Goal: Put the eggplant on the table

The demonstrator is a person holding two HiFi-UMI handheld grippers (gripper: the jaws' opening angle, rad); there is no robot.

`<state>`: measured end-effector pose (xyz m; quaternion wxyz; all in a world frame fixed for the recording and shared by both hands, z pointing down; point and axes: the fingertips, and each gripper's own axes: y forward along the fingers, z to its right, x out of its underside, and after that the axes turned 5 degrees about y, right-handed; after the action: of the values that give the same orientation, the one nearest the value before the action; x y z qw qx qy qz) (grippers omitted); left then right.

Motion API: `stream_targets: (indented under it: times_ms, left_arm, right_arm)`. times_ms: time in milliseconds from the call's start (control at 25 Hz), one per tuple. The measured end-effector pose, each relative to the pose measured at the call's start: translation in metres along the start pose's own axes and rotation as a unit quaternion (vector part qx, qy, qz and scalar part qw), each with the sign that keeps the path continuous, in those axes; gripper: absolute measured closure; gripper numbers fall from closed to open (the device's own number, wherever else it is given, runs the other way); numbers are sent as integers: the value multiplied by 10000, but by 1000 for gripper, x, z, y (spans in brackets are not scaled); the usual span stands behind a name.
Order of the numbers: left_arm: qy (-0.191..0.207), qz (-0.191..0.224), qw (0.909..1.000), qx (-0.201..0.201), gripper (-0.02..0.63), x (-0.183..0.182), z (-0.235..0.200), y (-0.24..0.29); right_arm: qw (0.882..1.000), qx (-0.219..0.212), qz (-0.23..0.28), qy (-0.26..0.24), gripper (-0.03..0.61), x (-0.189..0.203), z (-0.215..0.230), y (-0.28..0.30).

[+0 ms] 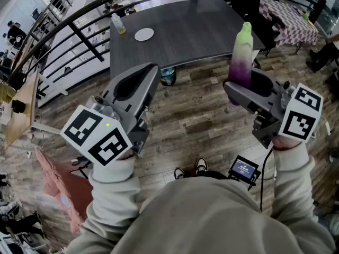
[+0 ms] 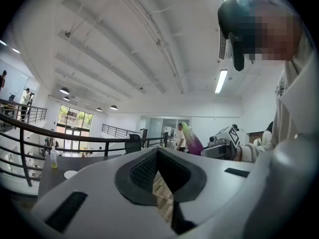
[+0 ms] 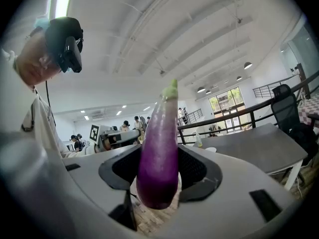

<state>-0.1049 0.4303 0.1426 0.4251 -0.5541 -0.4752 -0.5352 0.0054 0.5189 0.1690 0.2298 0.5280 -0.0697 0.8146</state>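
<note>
The eggplant (image 3: 158, 143) stands upright in the right gripper (image 1: 244, 89), whose jaws pinch its dark purple lower end while the pale green tip rises well above them. We hold it over the wooden floor (image 1: 196, 120), short of the grey table (image 1: 185, 30), so the carry across is not yet done. The left gripper (image 1: 135, 83) hangs level beside it with its jaws pressed together on nothing. The main risk, as we judge it, lies in the grip. Most of the length sits above the pads and the skin looks smooth and glossy, so a quick swing could tip the eggplant in the jaws or let it slide down and out. Since it is not yet over the table, it would fall to the floor. If we release it standing on end, it will likely topple and roll, perhaps toward the table's edge. The bottle (image 1: 117, 24) and the white plate (image 1: 144, 34) at the far side seem well clear.
</note>
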Motion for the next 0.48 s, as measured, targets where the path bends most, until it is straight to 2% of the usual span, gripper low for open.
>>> stream_targets:
  times_ms: [480]
  left_arm:
    - [-33, 3, 10000, -39, 614, 2, 6, 4]
  right_arm:
    - [10000, -44, -33, 12, 348, 1, 4, -3]
